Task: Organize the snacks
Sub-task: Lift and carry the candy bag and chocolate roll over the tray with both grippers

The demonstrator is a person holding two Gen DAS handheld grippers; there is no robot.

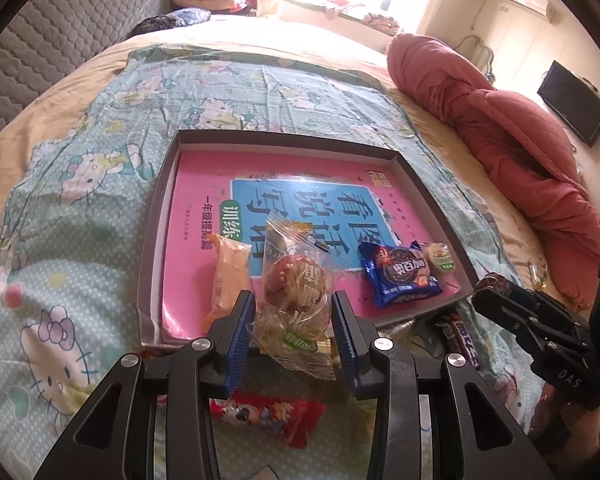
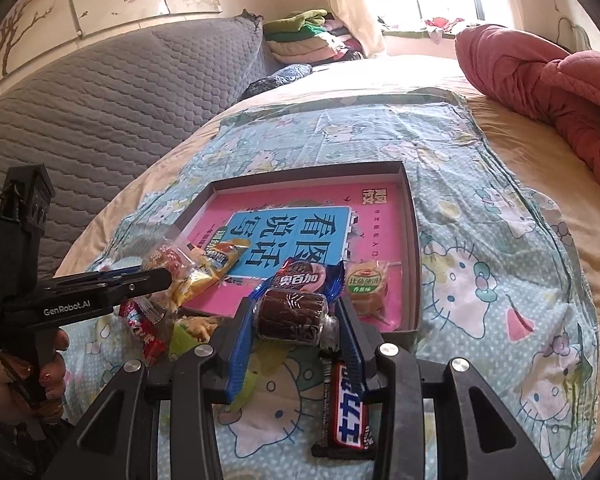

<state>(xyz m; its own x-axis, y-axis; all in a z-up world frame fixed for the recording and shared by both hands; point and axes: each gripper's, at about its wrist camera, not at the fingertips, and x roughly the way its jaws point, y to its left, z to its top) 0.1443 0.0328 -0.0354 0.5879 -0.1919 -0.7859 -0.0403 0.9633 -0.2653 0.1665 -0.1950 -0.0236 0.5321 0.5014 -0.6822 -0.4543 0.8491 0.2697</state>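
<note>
A shallow dark box [image 1: 428,184] with a pink book inside lies on a Hello Kitty cloth on the bed. In it are an orange packet [image 1: 228,268], a blue cookie pack [image 1: 400,276] and a small green-label pastry [image 1: 440,258]. My left gripper [image 1: 294,312] is shut on a clear-wrapped reddish pastry [image 1: 296,284] and holds it over the box's near edge. My right gripper [image 2: 296,312] is shut on a dark brown chocolate roll [image 2: 292,314] just in front of the box [image 2: 414,240].
A red snack packet [image 1: 268,416] and a dark candy bar [image 2: 346,412] lie on the cloth in front of the box. A red quilt [image 1: 512,136] is bunched at the right. A grey quilted headboard [image 2: 100,120] stands at the left.
</note>
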